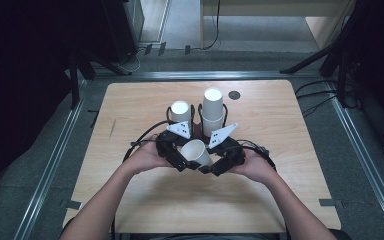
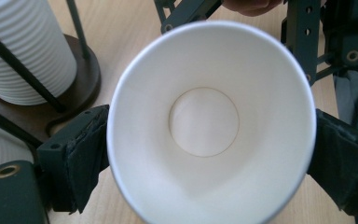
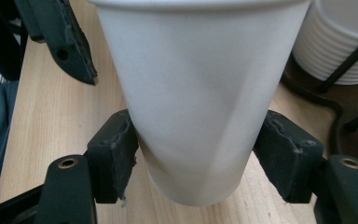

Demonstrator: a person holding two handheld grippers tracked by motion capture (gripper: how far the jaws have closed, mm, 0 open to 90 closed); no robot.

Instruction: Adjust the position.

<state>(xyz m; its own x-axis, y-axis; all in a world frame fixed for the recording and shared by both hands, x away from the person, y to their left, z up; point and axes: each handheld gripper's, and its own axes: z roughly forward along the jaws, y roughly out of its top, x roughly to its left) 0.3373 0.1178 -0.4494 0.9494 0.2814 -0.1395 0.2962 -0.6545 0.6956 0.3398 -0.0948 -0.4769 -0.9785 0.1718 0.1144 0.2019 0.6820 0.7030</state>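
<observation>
A white paper cup (image 1: 196, 151) lies tilted between my two grippers at the middle of the wooden table (image 1: 145, 200). In the left gripper view its open mouth (image 2: 205, 116) faces me. My left gripper (image 2: 209, 158) has a pad at each side of the rim, which stays round and unsqueezed. In the right gripper view my right gripper (image 3: 198, 158) is shut on the cup's narrow lower part (image 3: 196, 93), and the wall is slightly creased there. A jaw of the left gripper (image 3: 70, 42) shows at the upper left. In the high view the left gripper (image 1: 182, 161) and right gripper (image 1: 214, 167) meet at the cup.
Two stacks of white cups (image 1: 180, 111) (image 1: 213, 105) stand in a dark wire holder just behind the grippers; one stack (image 2: 23, 51) is close at the left gripper's left, one (image 3: 340, 42) at the right gripper's right. A dark disc (image 1: 234, 95) lies farther back.
</observation>
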